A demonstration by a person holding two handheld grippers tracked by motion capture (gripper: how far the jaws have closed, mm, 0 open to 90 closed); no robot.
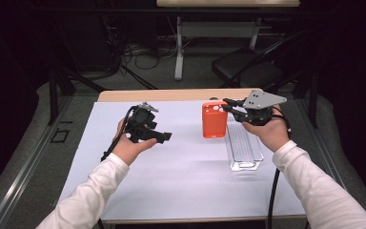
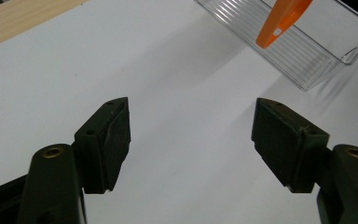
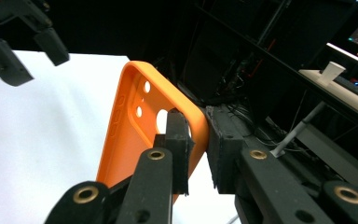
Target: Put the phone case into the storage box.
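The right gripper (image 1: 229,109) clamps the top corner of an orange phone case (image 1: 214,120), which hangs upright below its jaws, beside a clear tray (image 1: 244,151). The left gripper (image 1: 164,136) hovers well apart, jaws spread, empty.

Wooden table (image 1: 124,96), white sheet (image 1: 181,176), clear tray (image 1: 244,148) on it

My left gripper (image 1: 164,136) hangs over the middle of the table, its jaws spread wide with nothing between them, the hand (image 1: 131,145) gripping from below. My right gripper (image 1: 226,106) sits further forward, jaws clamped together on what they hold, wrist bent inward, forearm angling in from the lower right.
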